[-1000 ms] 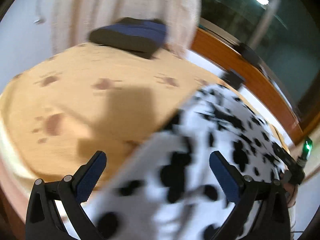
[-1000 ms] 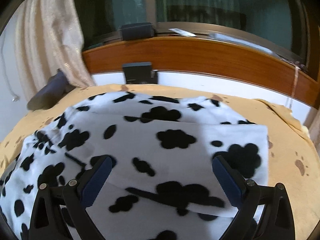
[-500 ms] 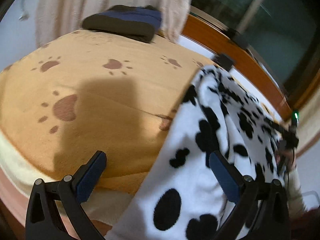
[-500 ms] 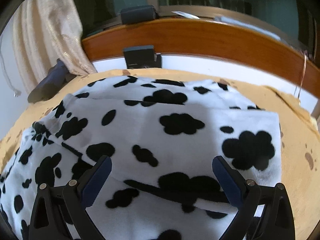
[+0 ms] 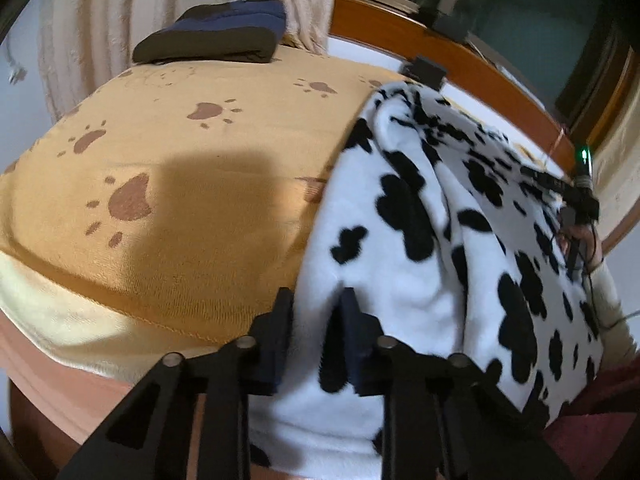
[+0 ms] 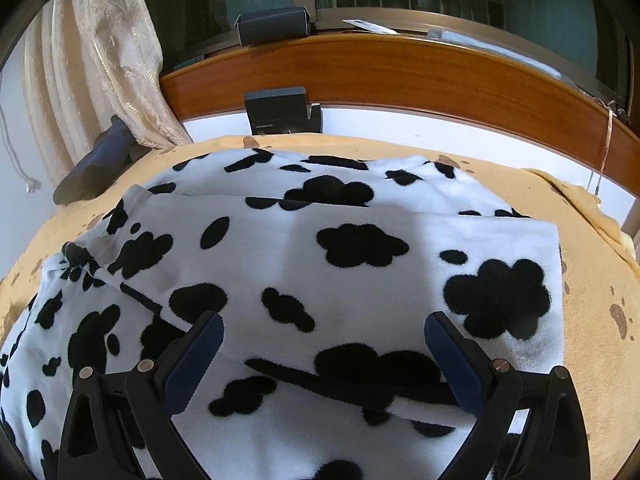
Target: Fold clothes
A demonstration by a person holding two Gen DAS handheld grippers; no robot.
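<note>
Left gripper [image 5: 314, 308] pinches the cow-spotted fleece [image 5: 420, 248] — folded, fluffy — right gripper [image 6: 324, 344] wide.

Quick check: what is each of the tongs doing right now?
Left tongs: closed on the near edge of the cow-print garment.
Right tongs: open, empty, above the same garment.

The right hand-held gripper [image 6: 322, 344] hangs wide apart over the cow-print fleece garment [image 6: 304, 264] on the paw-print blanket [image 6: 592, 280].
</note>
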